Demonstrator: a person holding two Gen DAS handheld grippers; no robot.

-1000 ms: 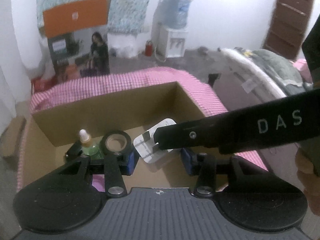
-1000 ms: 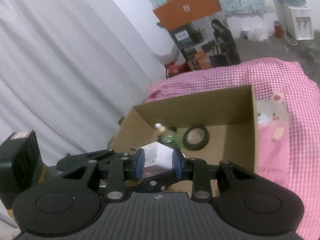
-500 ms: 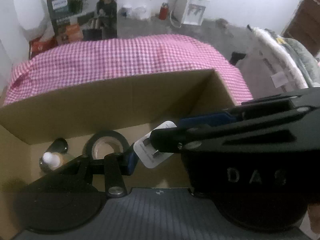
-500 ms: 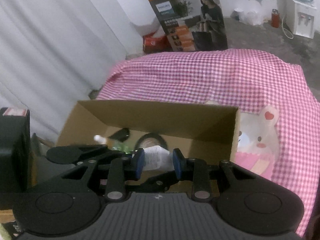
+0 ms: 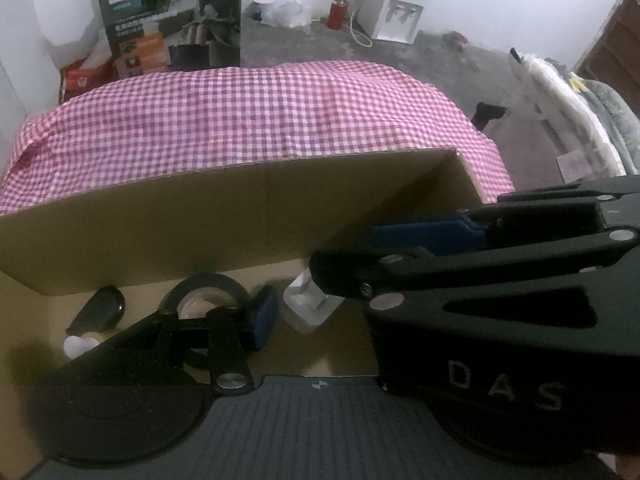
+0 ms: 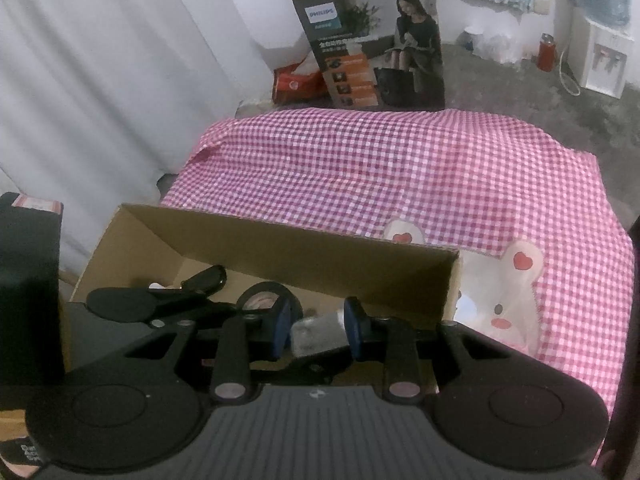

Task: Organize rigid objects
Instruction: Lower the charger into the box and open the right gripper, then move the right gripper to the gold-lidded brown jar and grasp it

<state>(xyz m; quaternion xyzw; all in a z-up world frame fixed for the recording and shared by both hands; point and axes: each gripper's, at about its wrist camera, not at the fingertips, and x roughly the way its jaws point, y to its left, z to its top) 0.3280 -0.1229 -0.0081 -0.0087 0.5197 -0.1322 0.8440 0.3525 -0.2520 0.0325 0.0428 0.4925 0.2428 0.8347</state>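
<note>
Right gripper [image 6: 316,330] has a small white plug adapter [image 6: 318,334] between its blue pads, low inside the cardboard box [image 6: 304,256]. Pads sit on both sides of it and look to be touching, so I read it as clamped, at medium width. It's blurred, so I can't tell whether it rests on the box floor or hangs just above.

Left gripper [image 5: 320,304]: only its left pad shows; the right gripper's body crosses in front and hides the other finger. Can't tell its opening. It holds nothing I can see.

Key relation: the adapter is dead ahead of the right gripper, between its fingers, near the box's right end. In the left wrist view it lies just right of the left pad, with metal prongs pointing up and right into the right gripper. Black tape roll [image 5: 208,296] is on the floor just left of it, near but apart. The release spot looks free.

View differences:
- Left wrist: shows the prongs, plus a black oval item [image 5: 100,310] and a white bottle cap [image 5: 80,346] at the box's left end.
- Right wrist: shows both pads on the adapter and the pink checked cloth [image 6: 400,168] on the table beyond the box.

My call: placing step, nearly done; next is release and a straight lift out.
</note>
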